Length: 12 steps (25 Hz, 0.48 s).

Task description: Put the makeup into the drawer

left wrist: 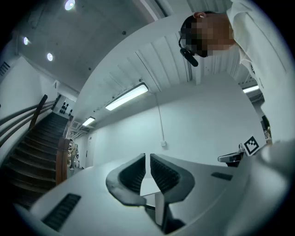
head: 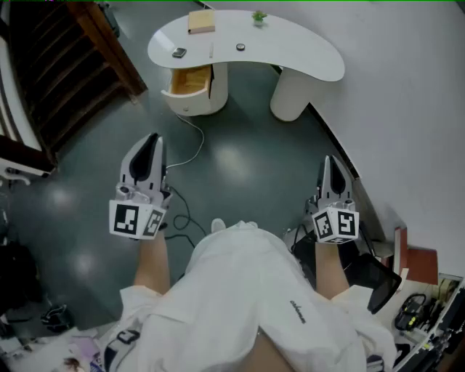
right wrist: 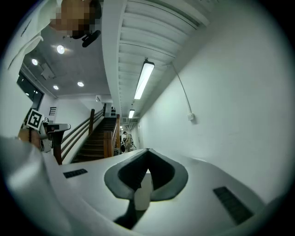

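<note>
Nearest, both grippers hung in the air well short of the drawer (head: pixel 190 81), carrying nothing. The left gripper (head: pixel 152 139) had its fingers (left wrist: pixel 133 171) clenched to a hairline gap with nothing between them. The right gripper (head: pixel 328 163) likewise had its fingers (right wrist: pixel 159 171) shut together at the tips, empty. A cable (head: pixel 190 149) trailed over the floor on the near side of the drawer.

The drawer stood pulled open under the white surface (head: pixel 305 54). The makeup lay on that surface: a dark compact (head: pixel 178 52) right above the drawer, a thin stick (head: pixel 211 49) above it and slightly right, and 1 small round piece (head: pixel 240 47) further right. All 3 were too small to identify for certain.

They would likely be light, hard and smooth-cased, so slippery. The flat compact probably wants a pinch across its edges, and the stick a pinch across its middle, since it may roll.

Beyond the drawer sat a tan box (head: pixel 201 21) and a plant (head: pixel 259 16).
</note>
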{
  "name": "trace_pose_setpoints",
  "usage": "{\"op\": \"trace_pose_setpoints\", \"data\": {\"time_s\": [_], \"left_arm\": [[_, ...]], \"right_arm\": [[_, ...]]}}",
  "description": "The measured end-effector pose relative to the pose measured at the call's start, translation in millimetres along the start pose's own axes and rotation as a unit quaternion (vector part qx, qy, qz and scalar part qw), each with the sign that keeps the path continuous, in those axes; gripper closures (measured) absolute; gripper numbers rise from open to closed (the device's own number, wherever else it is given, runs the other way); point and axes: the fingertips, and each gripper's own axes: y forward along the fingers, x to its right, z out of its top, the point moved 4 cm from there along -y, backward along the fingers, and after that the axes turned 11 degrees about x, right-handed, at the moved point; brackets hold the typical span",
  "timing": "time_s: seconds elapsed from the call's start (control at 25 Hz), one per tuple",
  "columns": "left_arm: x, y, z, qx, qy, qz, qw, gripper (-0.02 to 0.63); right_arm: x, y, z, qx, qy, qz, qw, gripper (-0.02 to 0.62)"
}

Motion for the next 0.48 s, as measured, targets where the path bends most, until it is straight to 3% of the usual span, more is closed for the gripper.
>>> {"op": "trace_pose_setpoints", "data": {"time_s": [0.48], "left_arm": [[-4.8, -8.5, -2.3, 0.000, -0.001, 0.003, 1.0000, 0.560]], "right_arm": [[-6.3, -5.5, -0.1, 0.010, 0.014, -0.004, 1.000, 0.578]]}}
